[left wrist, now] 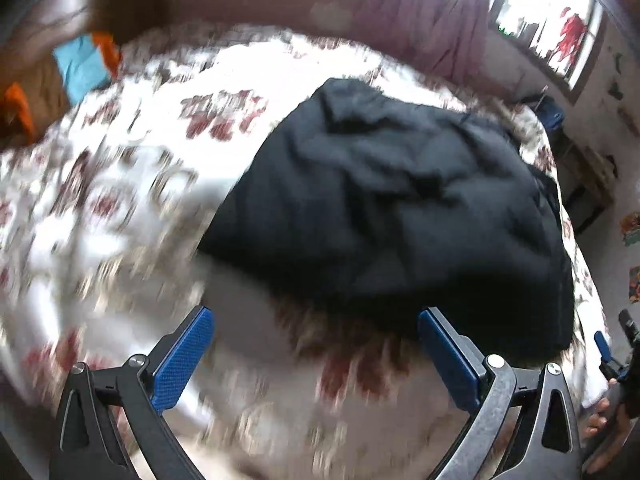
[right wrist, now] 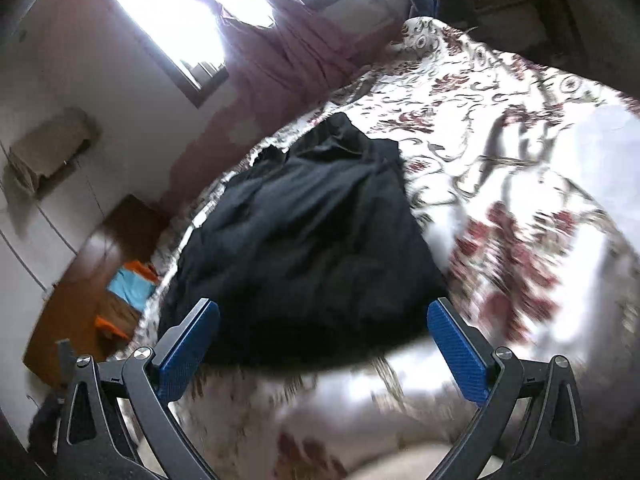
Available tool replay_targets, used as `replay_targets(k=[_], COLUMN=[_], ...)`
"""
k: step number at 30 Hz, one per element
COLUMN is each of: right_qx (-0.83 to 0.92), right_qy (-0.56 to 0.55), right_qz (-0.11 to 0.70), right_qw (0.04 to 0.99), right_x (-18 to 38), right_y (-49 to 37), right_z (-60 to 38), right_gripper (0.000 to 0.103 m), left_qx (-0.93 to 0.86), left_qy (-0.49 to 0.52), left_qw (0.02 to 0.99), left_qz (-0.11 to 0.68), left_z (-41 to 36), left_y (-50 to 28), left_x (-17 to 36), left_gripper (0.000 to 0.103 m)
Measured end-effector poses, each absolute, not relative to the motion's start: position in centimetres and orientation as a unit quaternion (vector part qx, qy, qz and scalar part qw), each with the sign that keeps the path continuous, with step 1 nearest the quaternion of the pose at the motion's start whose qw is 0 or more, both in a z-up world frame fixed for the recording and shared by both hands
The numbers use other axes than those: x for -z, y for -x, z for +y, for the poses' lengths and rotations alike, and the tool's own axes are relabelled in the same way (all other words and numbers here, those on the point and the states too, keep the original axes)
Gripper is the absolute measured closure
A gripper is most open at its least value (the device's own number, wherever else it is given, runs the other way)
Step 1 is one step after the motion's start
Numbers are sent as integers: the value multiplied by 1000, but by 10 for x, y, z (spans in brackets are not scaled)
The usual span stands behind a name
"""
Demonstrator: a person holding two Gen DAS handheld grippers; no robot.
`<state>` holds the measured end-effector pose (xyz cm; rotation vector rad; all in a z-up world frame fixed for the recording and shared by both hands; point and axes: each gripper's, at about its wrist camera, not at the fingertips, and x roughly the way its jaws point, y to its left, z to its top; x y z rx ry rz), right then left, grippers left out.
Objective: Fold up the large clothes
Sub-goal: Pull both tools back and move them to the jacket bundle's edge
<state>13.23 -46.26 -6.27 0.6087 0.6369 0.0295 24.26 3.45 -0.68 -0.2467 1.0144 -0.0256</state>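
A large dark navy garment (left wrist: 400, 208) lies crumpled in a rough folded heap on a bed with a white and red floral cover (left wrist: 120, 200). It also shows in the right wrist view (right wrist: 304, 232). My left gripper (left wrist: 316, 344) is open and empty, above the cover just short of the garment's near edge. My right gripper (right wrist: 324, 332) is open and empty, with the garment's near edge between its blue pads. The right gripper's blue pad also shows at the far right of the left wrist view (left wrist: 604, 348).
Pink curtains (left wrist: 424, 24) hang under a bright window (right wrist: 172, 20) behind the bed. A brown wooden floor (right wrist: 80, 276) with blue and orange items (right wrist: 130, 284) lies beside the bed. A white wardrobe (right wrist: 36, 216) stands by the wall. Both views are motion blurred.
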Motion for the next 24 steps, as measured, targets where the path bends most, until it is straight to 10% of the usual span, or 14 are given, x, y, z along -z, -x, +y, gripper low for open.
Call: replay_targets(k=[11, 24], right_qx=[21, 15], right_qy=[-282, -178], right_qz=[325, 376], right_qw=[903, 909], right_x=[42, 84], right_y=[-161, -235], right_z=[-449, -466], right_gripper=[1, 1], left_qx=[-5, 48], left_qy=[108, 132], left_qw=[891, 885], left_qz=[441, 444], left_z=[106, 96], left_y=[-152, -279], left_x=[-15, 5], left_gripper=[0, 0])
